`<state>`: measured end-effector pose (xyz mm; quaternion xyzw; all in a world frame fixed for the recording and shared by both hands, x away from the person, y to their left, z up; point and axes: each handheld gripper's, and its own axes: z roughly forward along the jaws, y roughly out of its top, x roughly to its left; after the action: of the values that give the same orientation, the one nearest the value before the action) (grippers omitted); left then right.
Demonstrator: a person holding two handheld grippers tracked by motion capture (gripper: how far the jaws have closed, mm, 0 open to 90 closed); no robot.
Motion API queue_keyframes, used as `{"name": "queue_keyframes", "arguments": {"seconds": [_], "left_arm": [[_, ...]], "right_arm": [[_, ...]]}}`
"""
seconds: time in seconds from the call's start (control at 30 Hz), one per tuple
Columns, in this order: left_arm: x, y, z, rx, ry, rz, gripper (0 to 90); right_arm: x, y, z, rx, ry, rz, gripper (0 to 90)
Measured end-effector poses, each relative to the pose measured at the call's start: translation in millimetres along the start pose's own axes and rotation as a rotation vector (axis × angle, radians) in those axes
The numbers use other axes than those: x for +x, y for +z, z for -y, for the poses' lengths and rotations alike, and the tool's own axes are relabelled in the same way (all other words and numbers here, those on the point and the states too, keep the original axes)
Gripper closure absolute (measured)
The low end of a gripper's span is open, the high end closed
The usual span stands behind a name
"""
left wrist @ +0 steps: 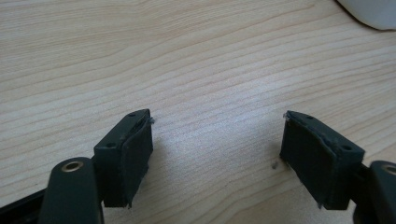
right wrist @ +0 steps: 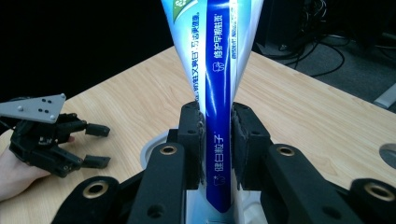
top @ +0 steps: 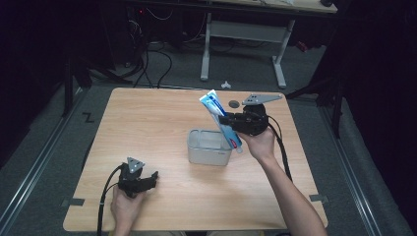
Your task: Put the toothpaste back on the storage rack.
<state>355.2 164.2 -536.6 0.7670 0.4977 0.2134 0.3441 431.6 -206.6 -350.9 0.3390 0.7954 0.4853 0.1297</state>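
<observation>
At table centre, slightly toward 3 o'clock: one toothpaste tube (top: pixel 220 119), blue and white with a red cap end, held aslant over a tub (top: pixel 208 147), cap end dipping at the tub's 3 o'clock rim, crimped tail pointing up toward 11 o'clock.

Holder: right gripper (top: pixel 227 120), jaws clenched flat on the tube's mid-body; in the right gripper view the tube (right wrist: pixel 218 93) stands pinched between the two pads, its sides bulging above the grip.

Handling, judged: light, soft-walled, glossy laminate, likely slippery; squeezes in under pressure, so a hard pinch could push paste toward the cap. Best hold is across the flat faces at mid-body, as now, or near the stiffer shoulder by the cap; the thin crimped tail would fold.

Second item: left gripper (top: pixel 150 178), resting on the table at 7 o'clock, well apart from the tub. Jaws released, nothing between them; the left gripper view has bare wood under the pads (left wrist: pixel 132 158).

Tub: pale, translucent, rounded-rectangular, open-topped, apparently empty.

Surface: table (top: pixel 147 118), light wood-grain laminate, smooth, level, with a small dark disc (top: pixel 233 103) at 12 o'clock.

Room: dim; grey floor, cables (top: pixel 152 69) and a white desk frame (top: pixel 243 44) beyond the far edge.
</observation>
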Motion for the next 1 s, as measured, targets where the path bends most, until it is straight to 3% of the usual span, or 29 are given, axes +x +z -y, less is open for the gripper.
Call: {"name": "queue_keyframes", "arguments": {"seconds": [0.5, 1.0], "left_arm": [[-0.1, 0.0, 0.0, 0.001, 0.002, 0.002, 25.5], [-0.1, 0.0, 0.0, 0.001, 0.003, 0.003, 25.4]], "right_arm": [[9.5, 32.2, -16.6, -0.004, -0.002, -0.015, 76.0], [12.2, 51.3, -21.4, -0.003, -0.006, -0.002, 75.9]]}}
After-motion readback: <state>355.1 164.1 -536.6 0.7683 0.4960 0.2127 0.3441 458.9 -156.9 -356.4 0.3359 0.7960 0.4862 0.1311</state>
